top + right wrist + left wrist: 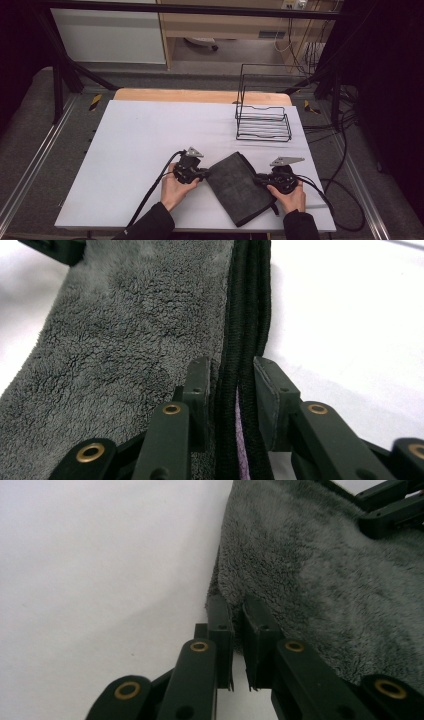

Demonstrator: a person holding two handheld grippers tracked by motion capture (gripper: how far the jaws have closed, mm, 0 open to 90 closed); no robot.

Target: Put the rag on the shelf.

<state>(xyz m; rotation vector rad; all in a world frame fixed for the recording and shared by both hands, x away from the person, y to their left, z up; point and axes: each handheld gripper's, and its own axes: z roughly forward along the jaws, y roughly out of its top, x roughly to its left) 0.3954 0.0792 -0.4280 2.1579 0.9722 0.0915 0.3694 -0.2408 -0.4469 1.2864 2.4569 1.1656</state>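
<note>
- White table (pixel 140 145) carries a folded dark grey towel (pixel 240 187) near its front edge, between both hands; a black wire rack (pixel 263 122) stands well apart behind.
- Left claw (pixel 239 611) is nearly pressed together, pinching the towel's edge.
- Right claw (pixel 231 375) pinches the stacked black hems.
- Judged best: lift both sides evenly, keeping layers aligned so none slips out.

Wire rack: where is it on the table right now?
In the high view the wire rack stands at the far right of the white table, apart from the folded grey towel at the near edge.
</note>
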